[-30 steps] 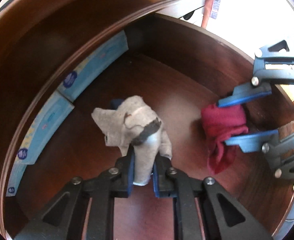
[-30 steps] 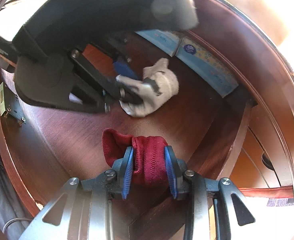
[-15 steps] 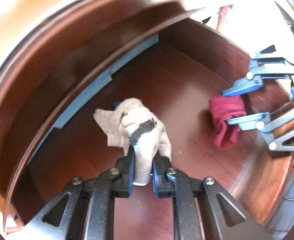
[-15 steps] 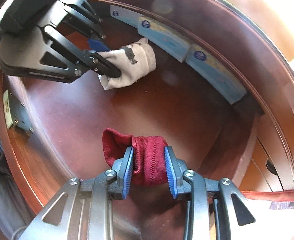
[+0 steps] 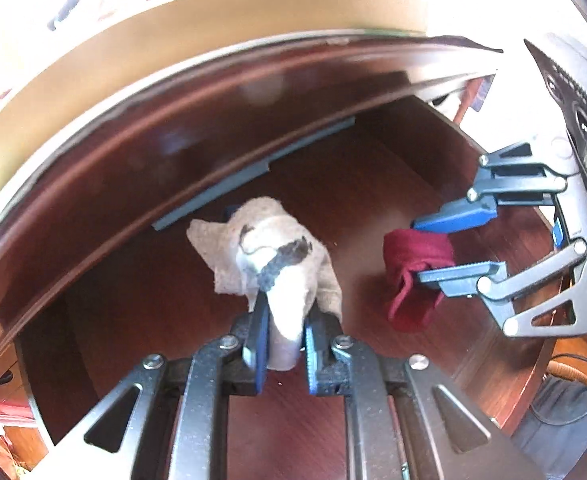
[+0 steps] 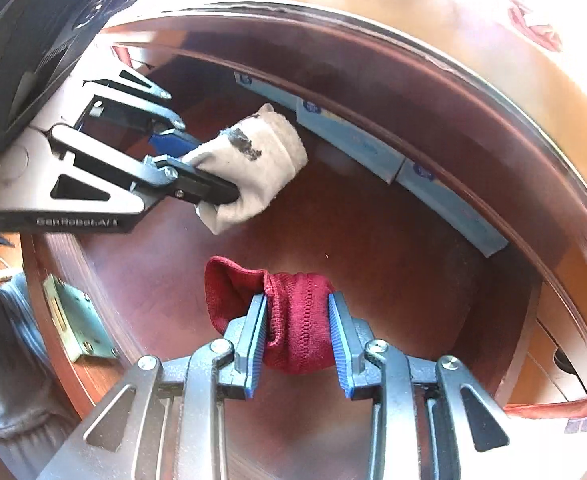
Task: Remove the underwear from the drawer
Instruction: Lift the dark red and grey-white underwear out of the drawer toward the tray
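Observation:
My left gripper point(image 5: 286, 312) is shut on a rolled beige piece of underwear point(image 5: 269, 248) with a dark mark, held above the floor of the dark wooden drawer point(image 5: 373, 184). In the right wrist view the same beige roll point(image 6: 253, 168) hangs from the left gripper point(image 6: 209, 176) at the upper left. My right gripper point(image 6: 296, 316) is shut on a bunched dark red piece of underwear point(image 6: 293, 328), also clear of the drawer bottom. The left wrist view shows that red piece point(image 5: 413, 264) between the right gripper's blue fingers point(image 5: 453, 216) at the right.
Flat blue packets point(image 6: 357, 144) stand along the drawer's back wall. A brass lock plate point(image 6: 73, 328) sits on the drawer front at the left. The tan top of the cabinet point(image 5: 173, 32) runs above the drawer. A person's clothing shows at the lower left.
Both grippers have risen with their cloth, and the drawer looks farther below. The left gripper has moved more and rolled, so the cabinet top now shows above the drawer.

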Demonstrator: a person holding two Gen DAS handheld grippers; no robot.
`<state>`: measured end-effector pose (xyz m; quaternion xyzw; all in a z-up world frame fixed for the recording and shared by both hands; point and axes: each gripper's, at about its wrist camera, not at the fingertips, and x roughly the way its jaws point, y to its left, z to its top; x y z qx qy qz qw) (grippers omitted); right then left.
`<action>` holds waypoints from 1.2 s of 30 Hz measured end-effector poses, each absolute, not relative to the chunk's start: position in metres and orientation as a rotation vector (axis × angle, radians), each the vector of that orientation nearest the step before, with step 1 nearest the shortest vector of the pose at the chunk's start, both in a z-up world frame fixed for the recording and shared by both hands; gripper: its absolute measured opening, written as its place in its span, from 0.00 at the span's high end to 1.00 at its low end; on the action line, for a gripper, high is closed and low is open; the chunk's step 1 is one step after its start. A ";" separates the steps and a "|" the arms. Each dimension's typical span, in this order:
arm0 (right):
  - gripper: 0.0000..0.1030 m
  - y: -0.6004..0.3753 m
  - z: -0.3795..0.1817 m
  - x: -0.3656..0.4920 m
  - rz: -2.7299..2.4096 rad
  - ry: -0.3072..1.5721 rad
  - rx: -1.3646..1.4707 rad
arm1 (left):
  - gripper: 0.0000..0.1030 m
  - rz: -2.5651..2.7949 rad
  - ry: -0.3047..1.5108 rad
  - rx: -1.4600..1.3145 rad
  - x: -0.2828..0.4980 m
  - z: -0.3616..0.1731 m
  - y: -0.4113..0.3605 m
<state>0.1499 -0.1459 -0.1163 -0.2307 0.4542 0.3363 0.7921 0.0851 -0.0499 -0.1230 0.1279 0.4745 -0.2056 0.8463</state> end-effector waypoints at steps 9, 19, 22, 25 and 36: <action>0.68 -0.154 -0.104 0.140 0.715 0.901 -0.464 | 0.88 -0.363 0.902 0.202 0.061 -0.105 -0.031; 0.68 -0.158 -0.090 0.120 0.703 0.806 -0.461 | 0.88 -0.323 0.842 0.174 0.057 -0.097 -0.016; 0.68 -0.161 -0.085 0.118 0.703 0.787 -0.438 | 0.88 -0.317 0.834 0.152 0.055 -0.099 -0.013; 0.68 -0.167 -0.079 0.113 0.699 0.763 -0.422 | 0.88 -0.308 0.819 0.141 0.052 -0.096 -0.006; 0.68 -0.185 -0.062 0.098 0.692 0.692 -0.362 | 0.88 -0.254 0.728 0.129 0.038 -0.085 0.006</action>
